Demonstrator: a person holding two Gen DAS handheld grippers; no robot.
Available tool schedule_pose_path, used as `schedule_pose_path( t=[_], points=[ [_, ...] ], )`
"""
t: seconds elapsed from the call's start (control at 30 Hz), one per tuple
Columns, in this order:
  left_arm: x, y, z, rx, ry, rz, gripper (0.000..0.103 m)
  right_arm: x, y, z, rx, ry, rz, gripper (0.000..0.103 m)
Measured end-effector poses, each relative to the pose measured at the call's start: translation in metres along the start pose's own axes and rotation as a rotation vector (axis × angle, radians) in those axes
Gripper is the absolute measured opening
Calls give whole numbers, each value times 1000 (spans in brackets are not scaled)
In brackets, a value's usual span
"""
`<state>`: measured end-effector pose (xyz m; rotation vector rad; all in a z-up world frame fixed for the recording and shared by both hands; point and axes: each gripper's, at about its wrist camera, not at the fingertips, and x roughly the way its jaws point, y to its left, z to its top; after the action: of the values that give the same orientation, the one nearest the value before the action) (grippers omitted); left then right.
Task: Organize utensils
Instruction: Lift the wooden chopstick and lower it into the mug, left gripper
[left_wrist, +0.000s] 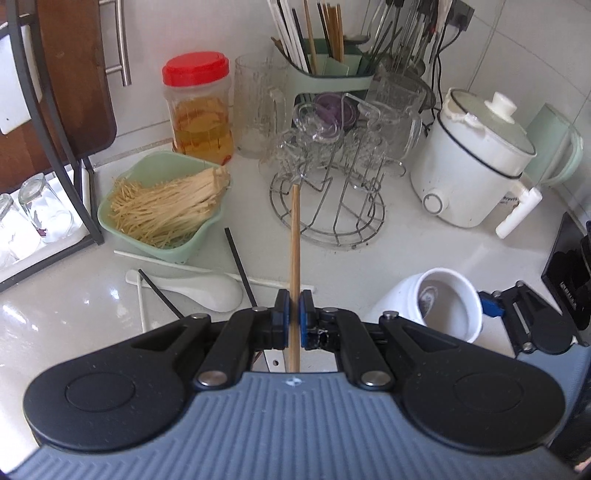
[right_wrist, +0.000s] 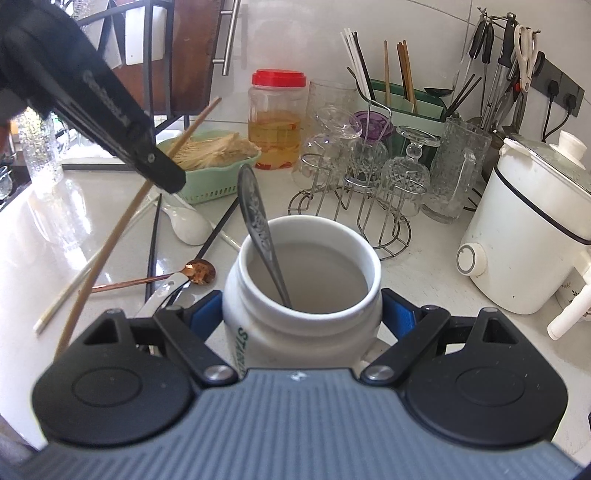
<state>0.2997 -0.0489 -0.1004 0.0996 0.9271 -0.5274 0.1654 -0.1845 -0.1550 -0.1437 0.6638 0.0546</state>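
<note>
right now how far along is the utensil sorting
Done: one metal spoon stands in the white jar, which the right gripper clamps. In hand: the left gripper is shut on a wooden chopstick. Left on the counter: a white spoon, a copper spoon, black chopsticks and white chopsticks.

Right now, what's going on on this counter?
A person is sorting utensils with two handheld grippers. The left gripper is shut on a light wooden chopstick, held clear of the white countertop. The right gripper clamps a white ceramic jar that already holds an embossed metal spoon. A white ceramic soup spoon, black chopsticks, white chopsticks and a copper-coloured spoon lie loose on the countertop.
</note>
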Motion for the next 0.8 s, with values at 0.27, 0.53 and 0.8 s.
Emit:
schedule_pose_path(
  t=[0.27,0.53,0.8],
  points=[
    [-20,-5,9,8,-54,-9,6,2,0,1,-9,-2,10,92],
    [-45,-13,27,9,-125,-32,6,3,-1,1,-12,-3,17,92],
    [-72,-25,51,27,-218,-62,6,4,-1,1,-12,-4,17,92]
  ],
)
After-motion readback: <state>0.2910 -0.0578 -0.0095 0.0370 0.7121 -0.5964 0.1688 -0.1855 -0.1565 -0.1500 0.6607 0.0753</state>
